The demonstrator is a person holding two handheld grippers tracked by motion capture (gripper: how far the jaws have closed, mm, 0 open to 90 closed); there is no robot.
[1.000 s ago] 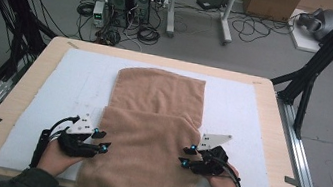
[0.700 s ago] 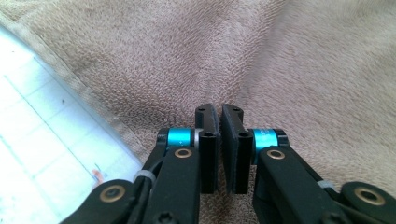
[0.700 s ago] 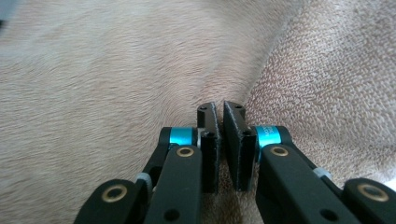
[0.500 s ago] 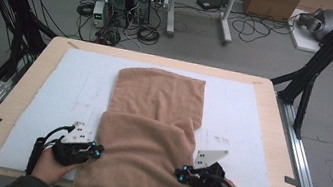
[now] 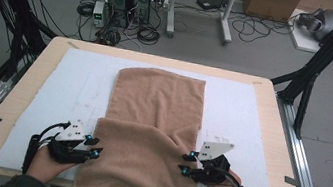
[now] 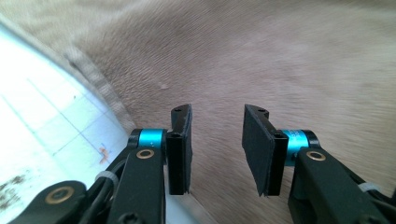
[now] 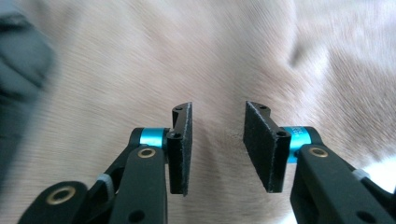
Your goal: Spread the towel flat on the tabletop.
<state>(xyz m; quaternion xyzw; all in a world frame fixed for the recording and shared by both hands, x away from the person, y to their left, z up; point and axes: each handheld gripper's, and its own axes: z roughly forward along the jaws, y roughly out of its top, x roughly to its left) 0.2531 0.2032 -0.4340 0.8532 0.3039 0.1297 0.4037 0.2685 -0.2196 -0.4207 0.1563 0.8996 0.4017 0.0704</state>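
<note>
both claws are seen parted, just opened, with nothing gripped: left claw and right claw flank the brown towel, which is folded on the counter's white mat.

1. Brown towel runs down the middle of the white mat; its folded near half hangs over the table's near edge.
2. Bare mat left and right of the towel: free passage.
3. Left gripper and right gripper flank the towel's near fold.
</note>
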